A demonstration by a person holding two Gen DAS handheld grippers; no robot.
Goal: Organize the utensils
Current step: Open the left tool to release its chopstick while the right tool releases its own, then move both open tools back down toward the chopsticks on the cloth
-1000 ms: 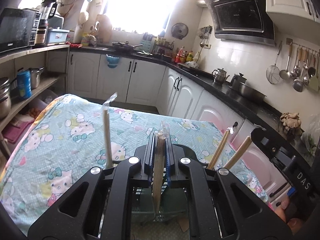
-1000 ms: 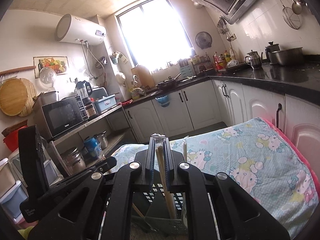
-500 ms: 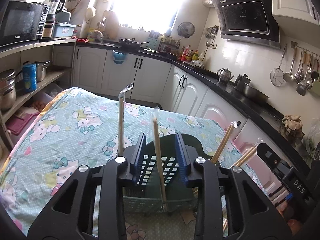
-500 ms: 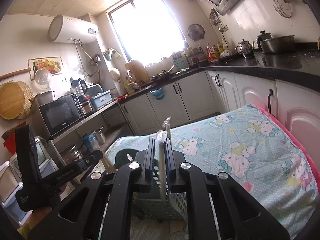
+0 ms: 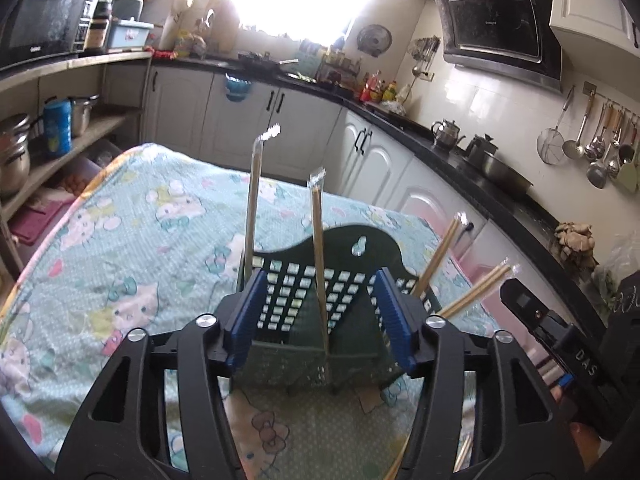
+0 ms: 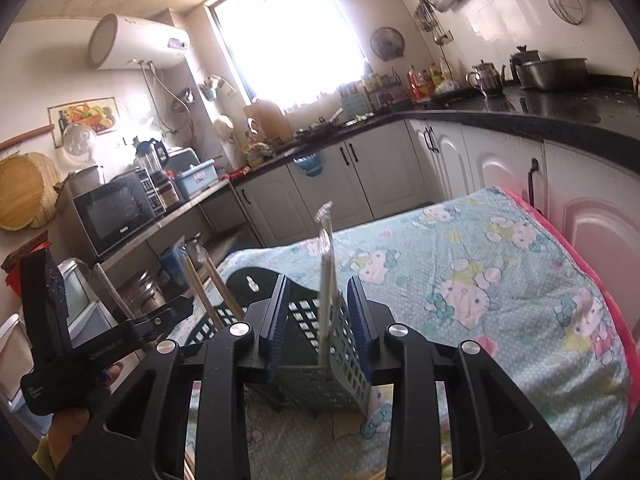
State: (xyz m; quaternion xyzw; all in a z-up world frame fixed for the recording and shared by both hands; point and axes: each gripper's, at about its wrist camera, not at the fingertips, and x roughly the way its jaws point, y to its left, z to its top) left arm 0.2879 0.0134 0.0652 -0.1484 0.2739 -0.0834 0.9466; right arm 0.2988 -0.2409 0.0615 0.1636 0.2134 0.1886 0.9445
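Observation:
A dark green slotted utensil basket [image 5: 320, 280] stands on the table; it also shows in the right wrist view [image 6: 316, 376]. Several plastic-wrapped chopstick pairs stand upright in it, one [image 5: 318, 264] between the left gripper's pads, another [image 5: 253, 208] to its left, more leaning right [image 5: 436, 256]. My left gripper [image 5: 320, 324] is open just in front of the basket, touching nothing. My right gripper [image 6: 318, 324] is open around a wrapped pair [image 6: 326, 280] standing in the basket, its pads apart from the pair.
The table wears a light blue cartoon-cat cloth [image 5: 132, 240]. White cabinets under a black counter [image 6: 520, 120] run along the right, with a kettle and pots. Shelves with a microwave [image 6: 114, 210] stand at the left. Loose chopsticks [image 5: 464, 452] lie near the front edge.
Both grippers have opened and let go of their wrapped chopstick pairs, which now stand in the basket. Both grippers have drawn back a little.

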